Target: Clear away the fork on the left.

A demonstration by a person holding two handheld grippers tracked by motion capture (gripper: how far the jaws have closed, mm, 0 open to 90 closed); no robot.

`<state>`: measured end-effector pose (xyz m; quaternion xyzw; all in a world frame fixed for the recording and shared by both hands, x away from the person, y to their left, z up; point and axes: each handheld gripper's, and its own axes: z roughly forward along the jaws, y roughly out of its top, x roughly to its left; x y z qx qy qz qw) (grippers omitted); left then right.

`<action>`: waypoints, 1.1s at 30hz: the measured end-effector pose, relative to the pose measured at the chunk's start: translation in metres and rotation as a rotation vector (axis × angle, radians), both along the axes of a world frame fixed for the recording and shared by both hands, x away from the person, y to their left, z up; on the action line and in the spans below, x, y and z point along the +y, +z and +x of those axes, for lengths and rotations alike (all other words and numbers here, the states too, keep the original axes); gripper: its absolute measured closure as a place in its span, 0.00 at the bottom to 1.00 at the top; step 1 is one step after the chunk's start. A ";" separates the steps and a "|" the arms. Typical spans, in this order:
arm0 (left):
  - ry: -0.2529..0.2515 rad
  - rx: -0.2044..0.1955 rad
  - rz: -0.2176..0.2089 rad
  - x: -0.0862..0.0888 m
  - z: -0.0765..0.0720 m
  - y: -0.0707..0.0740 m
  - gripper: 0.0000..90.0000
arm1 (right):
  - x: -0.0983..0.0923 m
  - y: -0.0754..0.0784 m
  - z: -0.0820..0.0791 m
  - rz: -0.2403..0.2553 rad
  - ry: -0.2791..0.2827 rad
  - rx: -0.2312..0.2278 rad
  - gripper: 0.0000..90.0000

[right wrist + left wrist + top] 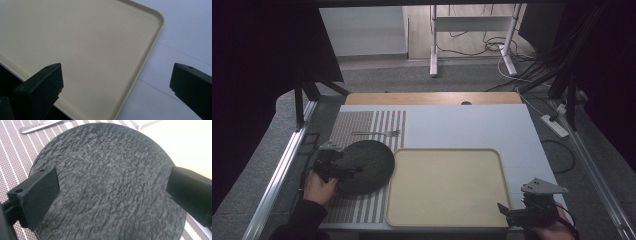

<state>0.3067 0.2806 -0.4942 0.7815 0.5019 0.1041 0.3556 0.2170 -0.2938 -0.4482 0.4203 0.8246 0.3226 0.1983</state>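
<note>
Slate-dark and round, the plate (364,166) is seen from the high view on the striped placemat (362,125), just beside the beige tray (447,187), a fork (377,133) lying beyond it. Along the left gripper (112,192), jaws are spread wide over the rough face, nothing clamped; stiffness, weight and brittleness are judged likely, so the rim should be taken. Along the right gripper (116,82), jaws are parted over the tray's corner.

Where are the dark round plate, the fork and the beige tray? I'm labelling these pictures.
dark round plate (364,166), high view, middle of its textured top.
fork (374,133), high view, middle of its handle, on the striped placemat.
beige tray (447,187), high view, bare middle of its floor.
</note>
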 end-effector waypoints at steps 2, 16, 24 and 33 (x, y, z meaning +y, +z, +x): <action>0.003 0.004 0.000 0.000 0.005 0.000 0.00 | 0.000 0.000 0.000 0.000 0.000 0.001 0.00; 0.028 0.034 0.005 -0.002 0.037 0.002 0.00 | 0.000 0.000 0.000 0.000 -0.001 0.000 0.00; 0.065 0.047 0.056 -0.006 0.059 0.002 0.00 | 0.000 0.000 0.000 0.000 0.000 0.001 0.00; 0.076 0.085 0.056 -0.005 0.085 -0.006 0.00 | 0.000 0.000 0.000 -0.001 0.001 0.001 0.00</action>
